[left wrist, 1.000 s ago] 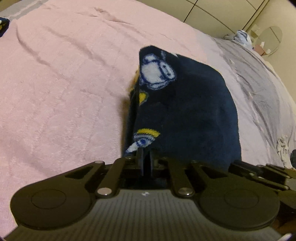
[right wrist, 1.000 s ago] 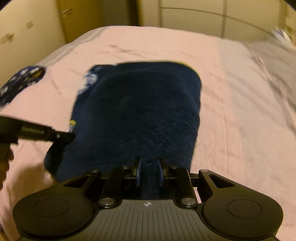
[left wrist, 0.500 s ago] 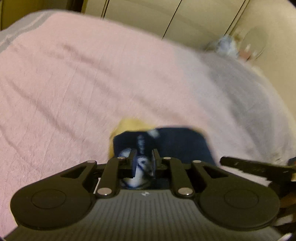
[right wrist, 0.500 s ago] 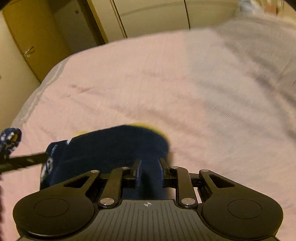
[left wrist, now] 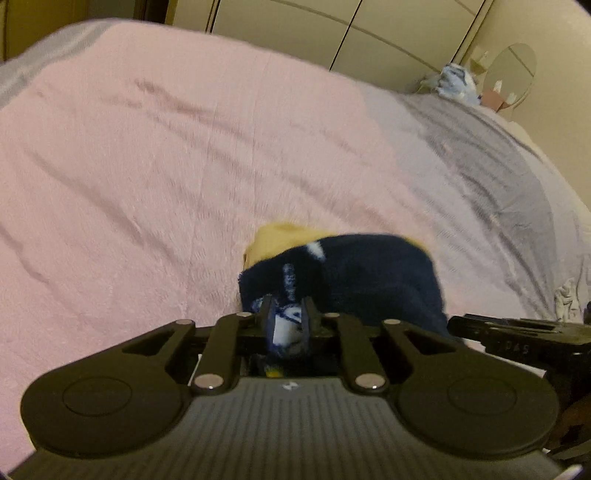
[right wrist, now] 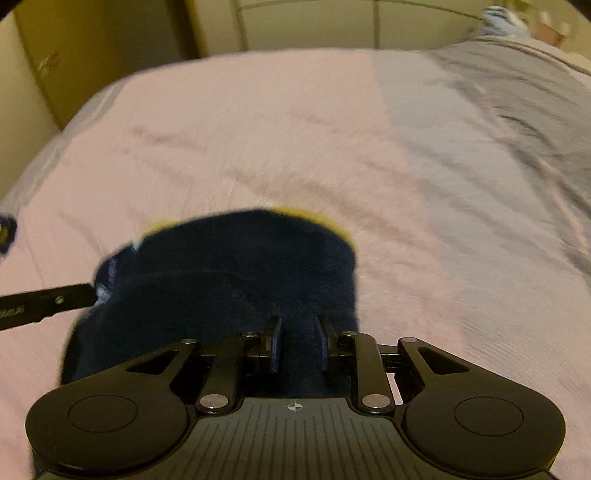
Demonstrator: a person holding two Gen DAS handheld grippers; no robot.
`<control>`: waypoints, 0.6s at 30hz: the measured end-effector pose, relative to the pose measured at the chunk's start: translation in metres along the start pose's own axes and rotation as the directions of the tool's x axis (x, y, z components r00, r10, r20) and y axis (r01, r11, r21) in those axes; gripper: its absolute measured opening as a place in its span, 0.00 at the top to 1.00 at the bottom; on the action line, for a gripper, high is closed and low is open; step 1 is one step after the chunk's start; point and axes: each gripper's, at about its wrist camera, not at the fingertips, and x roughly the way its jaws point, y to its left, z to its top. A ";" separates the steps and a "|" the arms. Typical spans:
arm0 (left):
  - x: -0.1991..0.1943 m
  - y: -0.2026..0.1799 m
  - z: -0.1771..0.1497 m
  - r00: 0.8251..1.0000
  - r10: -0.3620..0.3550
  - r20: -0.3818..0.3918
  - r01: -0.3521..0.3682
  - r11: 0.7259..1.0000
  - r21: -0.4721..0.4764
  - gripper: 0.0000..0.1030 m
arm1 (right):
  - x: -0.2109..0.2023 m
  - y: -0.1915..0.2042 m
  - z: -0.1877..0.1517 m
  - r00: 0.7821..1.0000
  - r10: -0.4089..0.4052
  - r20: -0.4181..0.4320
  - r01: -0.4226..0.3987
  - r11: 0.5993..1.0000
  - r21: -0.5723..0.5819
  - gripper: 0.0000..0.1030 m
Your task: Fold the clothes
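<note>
Dark navy fleece garment (left wrist: 369, 273) with white-and-blue cartoon print and a yellow inner edge, bunched and folded over on itself, lower centre of the pink bedspread (left wrist: 166, 166). Yellow lining peeking out at 11 o'clock of the bundle in the left wrist view, along the far rim in the right wrist view (right wrist: 229, 280). Motion-blurred in both views.

Left gripper (left wrist: 288, 314) — fingers narrow, pinching the printed near-left corner of the fleece. Right gripper (right wrist: 298, 339) — fingers a bit wider, navy fabric filling the gap between them, clamped on the near-right edge. Other gripper's black finger poking in at 3 o'clock in left view, at 9 o'clock in right view.

Grey blanket section (left wrist: 498, 177) at 2 o'clock. Cream wardrobe doors (left wrist: 332, 33) at 12 o'clock. Round mirror (left wrist: 513, 79) and light-blue cloth heap (left wrist: 456, 83) at 1 o'clock. Small white crumpled item (left wrist: 567, 299) at 3 o'clock. Another navy printed piece (right wrist: 5, 230) at 9 o'clock edge of right view.
</note>
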 end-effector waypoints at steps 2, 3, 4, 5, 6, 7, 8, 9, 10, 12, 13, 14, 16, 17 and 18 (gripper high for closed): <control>-0.022 -0.006 -0.006 0.999 -0.032 -0.004 0.032 0.999 -0.006 0.90 | -0.021 -0.001 -0.011 1.000 -0.015 -0.002 0.015 1.000 0.018 0.78; -0.028 -0.009 -0.011 0.998 -0.056 -0.016 0.056 0.998 -0.009 0.90 | -0.026 0.002 -0.018 1.000 -0.016 -0.020 0.016 1.000 0.022 0.78; -0.028 -0.012 -0.018 0.996 -0.074 -0.041 0.073 0.997 -0.009 0.89 | -0.031 0.004 -0.025 0.999 -0.017 -0.038 0.018 0.999 0.027 0.78; -0.024 -0.014 -0.026 0.994 -0.079 -0.075 0.079 0.997 -0.006 0.89 | -0.033 0.007 -0.033 0.998 -0.017 -0.063 0.019 0.999 0.030 0.78; -0.014 -0.015 -0.038 0.989 -0.071 -0.127 0.072 0.997 0.000 0.88 | -0.030 0.011 -0.044 0.997 -0.025 -0.080 0.028 0.999 0.034 0.78; -0.006 -0.014 -0.047 0.985 -0.062 -0.160 0.062 0.998 -0.005 0.88 | -0.029 0.015 -0.052 0.996 -0.044 -0.075 0.046 0.998 0.031 0.78; 0.000 -0.012 -0.054 0.982 -0.055 -0.183 0.053 0.998 -0.014 0.88 | -0.028 0.018 -0.056 0.996 -0.065 -0.063 0.067 0.998 0.020 0.78; -0.001 -0.012 -0.056 0.982 -0.052 -0.183 0.049 0.999 -0.017 0.89 | -0.030 0.021 -0.057 0.995 -0.077 -0.058 0.078 0.997 0.013 0.78; -0.005 -0.013 -0.053 0.983 -0.054 -0.177 0.054 0.999 -0.008 0.89 | -0.034 0.024 -0.054 0.995 -0.082 -0.059 0.083 0.997 0.011 0.78; -0.014 -0.015 -0.045 0.983 -0.061 -0.173 0.065 0.998 0.019 0.89 | -0.043 0.022 -0.047 0.996 -0.071 -0.055 0.073 0.997 0.040 0.78; -0.018 -0.016 -0.040 0.983 -0.064 -0.172 0.071 0.997 0.032 0.89 | -0.047 0.016 -0.044 0.997 -0.063 -0.052 0.067 0.996 0.067 0.78; -0.022 -0.017 -0.036 0.982 -0.067 -0.178 0.075 0.996 0.041 0.88 | -0.050 0.009 -0.041 0.996 -0.065 -0.059 0.070 0.993 0.096 0.78; -0.028 -0.019 -0.028 0.979 -0.062 -0.195 0.074 0.996 0.055 0.89 | -0.055 -0.007 -0.037 0.992 -0.085 -0.091 0.098 0.983 0.154 0.78; -0.031 -0.021 -0.025 0.978 -0.059 -0.202 0.073 0.995 0.062 0.89 | -0.056 -0.015 -0.036 0.988 -0.101 -0.120 0.122 0.976 0.182 0.78; -0.035 -0.024 -0.021 0.977 -0.053 -0.208 0.070 0.995 0.073 0.89 | -0.058 -0.024 -0.035 0.983 -0.113 -0.145 0.142 0.966 0.215 0.78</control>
